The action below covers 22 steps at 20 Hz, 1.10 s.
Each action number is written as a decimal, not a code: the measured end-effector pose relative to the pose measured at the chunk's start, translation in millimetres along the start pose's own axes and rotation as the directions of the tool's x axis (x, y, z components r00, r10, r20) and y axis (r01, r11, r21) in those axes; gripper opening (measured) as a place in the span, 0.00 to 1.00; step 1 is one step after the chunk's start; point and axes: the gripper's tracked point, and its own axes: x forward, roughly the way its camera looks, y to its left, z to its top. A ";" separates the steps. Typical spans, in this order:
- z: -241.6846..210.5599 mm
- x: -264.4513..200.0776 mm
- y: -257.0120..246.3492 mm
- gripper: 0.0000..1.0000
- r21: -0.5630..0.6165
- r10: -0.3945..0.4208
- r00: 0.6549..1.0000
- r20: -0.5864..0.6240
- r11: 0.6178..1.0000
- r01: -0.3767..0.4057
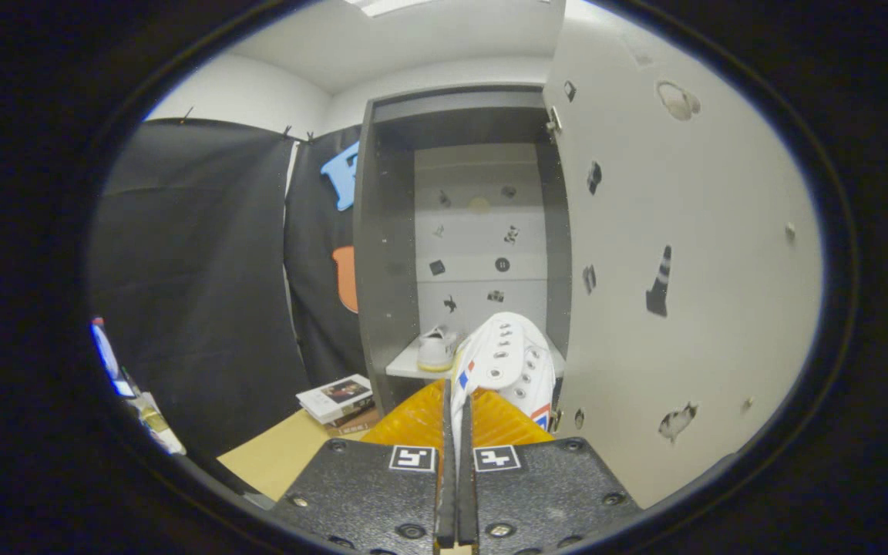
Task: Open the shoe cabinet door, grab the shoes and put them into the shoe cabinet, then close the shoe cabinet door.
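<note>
We see the fingers (458, 420) clenched on the edge of a white shoe (507, 362), which sticks up just ahead of them and hangs in front of the open shoe cabinet (382, 254). A second white shoe (436, 348) already sits on the cabinet's shelf (405, 367), beyond the held one and slightly to its left, while the cabinet door (691, 254) stands swung open on the right. A small stack of books (338, 401) lies on the worktop (282, 455) beside the cabinet's foot.
</note>
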 end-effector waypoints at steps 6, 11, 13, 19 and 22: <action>67.6 29.1 -27.6 0.05 -0.134 -0.109 0.992 0.068 0.984 0.117; 82.0 75.1 -36.3 0.05 -0.148 -0.171 0.983 0.063 0.973 0.179; 75.8 103.5 -38.5 0.05 -0.165 -0.199 0.979 0.046 0.965 0.204; 39.8 207.7 -32.4 0.05 -0.138 -0.138 0.987 -0.079 0.982 0.127; 26.1 258.5 -41.5 0.05 -0.169 -0.124 0.987 -0.104 0.980 0.106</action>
